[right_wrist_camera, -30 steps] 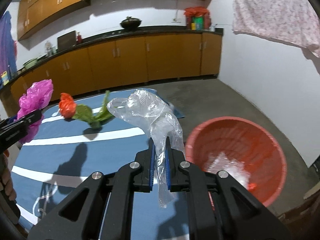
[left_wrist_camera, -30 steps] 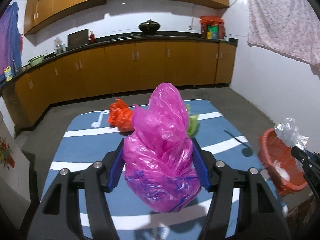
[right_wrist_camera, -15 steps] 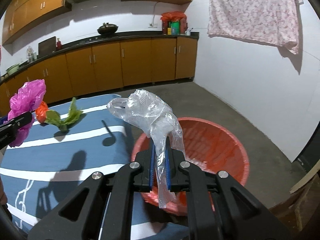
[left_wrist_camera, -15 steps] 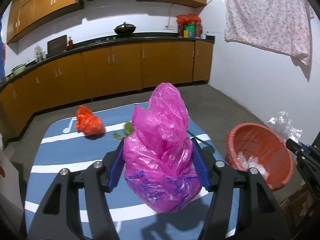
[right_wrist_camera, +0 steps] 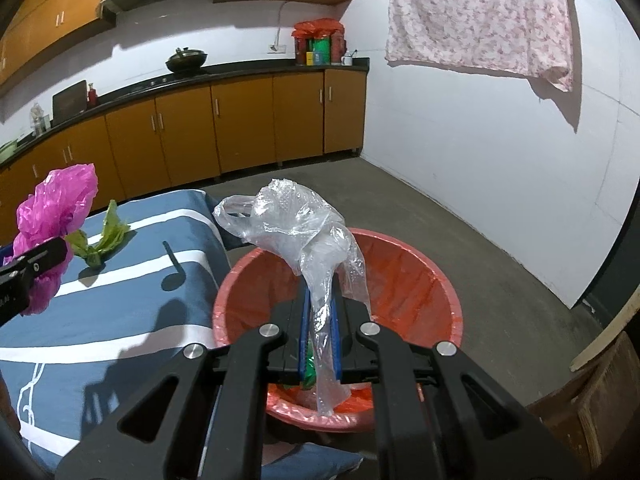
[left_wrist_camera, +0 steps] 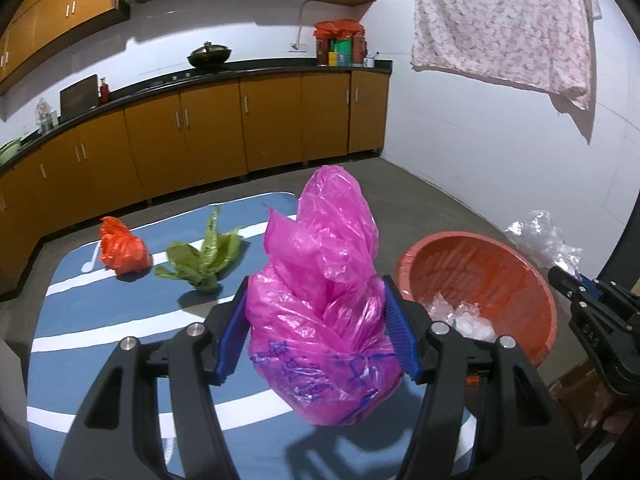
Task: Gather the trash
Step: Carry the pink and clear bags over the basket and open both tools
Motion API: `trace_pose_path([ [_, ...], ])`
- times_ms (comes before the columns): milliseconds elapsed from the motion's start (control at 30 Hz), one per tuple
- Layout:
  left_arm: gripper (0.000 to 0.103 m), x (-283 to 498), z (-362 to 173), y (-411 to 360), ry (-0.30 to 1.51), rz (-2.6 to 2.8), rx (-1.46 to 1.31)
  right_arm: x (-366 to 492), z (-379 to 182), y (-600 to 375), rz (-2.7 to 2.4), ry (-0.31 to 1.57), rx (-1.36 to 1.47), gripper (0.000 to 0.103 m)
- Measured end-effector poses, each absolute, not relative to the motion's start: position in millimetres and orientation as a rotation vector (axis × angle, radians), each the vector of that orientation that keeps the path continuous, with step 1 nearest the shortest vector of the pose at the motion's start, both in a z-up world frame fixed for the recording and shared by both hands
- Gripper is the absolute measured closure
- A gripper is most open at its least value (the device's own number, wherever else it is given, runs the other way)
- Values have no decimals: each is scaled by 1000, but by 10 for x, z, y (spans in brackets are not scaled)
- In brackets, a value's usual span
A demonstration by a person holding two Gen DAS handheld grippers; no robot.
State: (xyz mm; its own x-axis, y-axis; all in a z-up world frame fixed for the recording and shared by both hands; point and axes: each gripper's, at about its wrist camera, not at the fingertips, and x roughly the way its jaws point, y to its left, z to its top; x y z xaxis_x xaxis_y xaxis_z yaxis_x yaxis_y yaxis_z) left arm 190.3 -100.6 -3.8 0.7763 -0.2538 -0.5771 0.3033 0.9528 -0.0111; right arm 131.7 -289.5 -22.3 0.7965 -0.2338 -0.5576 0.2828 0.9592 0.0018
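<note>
The blue striped table cover (left_wrist_camera: 100, 344) is the largest thing here, and the red basin (right_wrist_camera: 436, 280) sits just off its edge, at about three o'clock from the left gripper and straight ahead at twelve o'clock under the right one. The basin already holds some crumpled clear plastic (left_wrist_camera: 460, 316).

The left gripper (left_wrist_camera: 316, 332) has its blue pads pressed against both sides of a bulging pink plastic bag (left_wrist_camera: 324, 300), held above the cover. The bag looks light and soft; its thin film gives under the pads, so a squeeze around its fuller lower body, as here, seems safer than a pinch at the loose top, which could slip free.

The right gripper (right_wrist_camera: 320, 336) is clamped nearly together on the twisted neck of a clear plastic bag (right_wrist_camera: 292, 224), which hangs over the basin's interior. This film is also limp and slippery, probably almost weightless, and the gathered neck is the sound place to hold it. Something green shows between the pads below the film, but it is too small to identify.

Still on the cover, at about ten o'clock from the left gripper, lie a wilted green leaf (left_wrist_camera: 204, 256) and, beyond it, a small crumpled red bag (left_wrist_camera: 122, 250). Both look light and easily crushed, best taken around the middle.
</note>
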Motion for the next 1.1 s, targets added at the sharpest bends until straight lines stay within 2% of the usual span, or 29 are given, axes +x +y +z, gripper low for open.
trace_pose_path([
  [1100,40,2214,-568,-2350,733,-604,109,1586,-279,-3760,-303,566,303,93],
])
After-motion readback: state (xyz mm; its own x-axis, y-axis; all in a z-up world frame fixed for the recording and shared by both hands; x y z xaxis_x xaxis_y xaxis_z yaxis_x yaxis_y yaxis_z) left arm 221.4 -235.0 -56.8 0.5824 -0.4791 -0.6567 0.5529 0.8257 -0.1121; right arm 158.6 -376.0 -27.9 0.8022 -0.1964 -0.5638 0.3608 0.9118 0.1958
